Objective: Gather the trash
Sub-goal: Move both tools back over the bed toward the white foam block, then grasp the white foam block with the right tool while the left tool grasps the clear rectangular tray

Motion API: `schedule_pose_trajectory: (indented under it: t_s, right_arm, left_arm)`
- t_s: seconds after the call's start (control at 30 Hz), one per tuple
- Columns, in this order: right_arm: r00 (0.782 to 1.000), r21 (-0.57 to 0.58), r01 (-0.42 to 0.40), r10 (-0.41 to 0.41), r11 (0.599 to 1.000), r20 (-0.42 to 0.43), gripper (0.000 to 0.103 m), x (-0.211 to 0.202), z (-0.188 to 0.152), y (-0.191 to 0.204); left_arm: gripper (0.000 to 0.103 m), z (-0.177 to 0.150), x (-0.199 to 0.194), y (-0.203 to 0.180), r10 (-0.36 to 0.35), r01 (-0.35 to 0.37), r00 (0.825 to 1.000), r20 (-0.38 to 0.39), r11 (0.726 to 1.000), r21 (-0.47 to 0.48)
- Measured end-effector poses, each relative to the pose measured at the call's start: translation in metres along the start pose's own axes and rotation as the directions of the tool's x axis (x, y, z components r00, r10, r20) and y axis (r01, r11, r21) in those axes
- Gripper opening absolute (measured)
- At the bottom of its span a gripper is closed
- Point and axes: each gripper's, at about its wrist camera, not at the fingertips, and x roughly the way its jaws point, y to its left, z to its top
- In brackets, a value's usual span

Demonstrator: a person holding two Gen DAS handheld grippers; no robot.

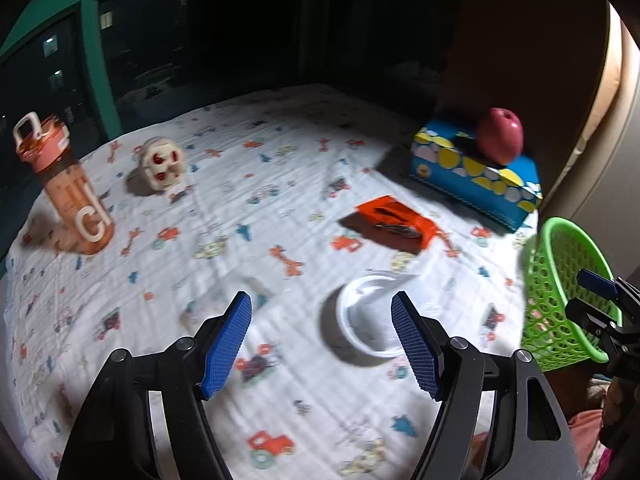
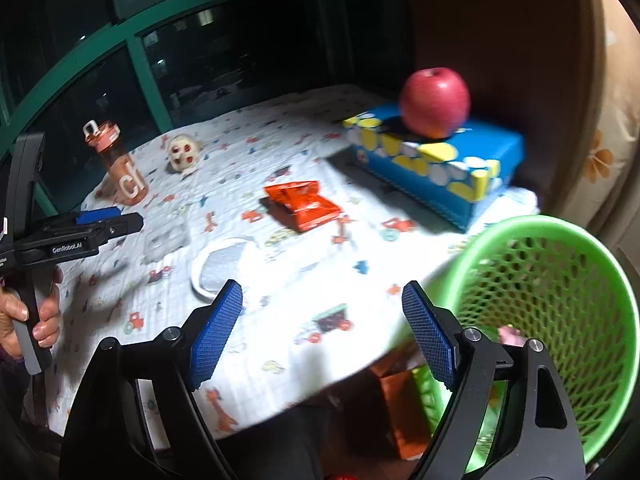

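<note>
The green basket [image 2: 560,304] is set off the table's right edge, below table level, so trash can be dropped in from the cloth [image 1: 280,200]; something pinkish is seen at its bottom, not identifiable. Trash candidates are left on the cloth: a white cup [image 1: 368,320] tipped on its side with a peeled lid, an orange wrapper [image 1: 396,220] near the middle, and a clear plastic piece [image 2: 166,242] left of the cup, too blurred to name.

Non-trash is kept toward the edges: a bottle [image 1: 64,188] upright far left, a skull toy [image 1: 162,162] beside it, a tissue box [image 1: 476,176] at the right with an apple [image 1: 500,134] resting on top.

The left gripper [image 1: 322,344] is held low over the near cloth, aimed at the cup, which lies just ahead by its right finger; jaws are spread wide, nothing pinched. In the right view its handle is gripped by the left hand [image 2: 24,320].

The right gripper [image 2: 320,332] is held at the table's near-right edge, beside the basket rim; jaws are spread, empty.

The cup is judged the next pick for the left gripper; no grasp is made yet.
</note>
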Motion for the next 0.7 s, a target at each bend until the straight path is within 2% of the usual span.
schedule_pose_trajectory:
  t_s: [0.33,0.7]
  right_arm:
    - [0.996,-0.078,-0.051,0.045,0.996,-0.080,0.081,0.056,0.007,0.061]
    - [0.988,-0.146,-0.029,0.006,0.989,-0.153,0.078,0.111,0.014,0.094]
  left_arm:
    - [0.070,-0.014,0.005,0.057,0.064,-0.065,0.998,-0.027,0.997,-0.041]
    - [0.070,-0.028,0.018,0.087,0.082,-0.084,0.995,-0.061,0.996,-0.032]
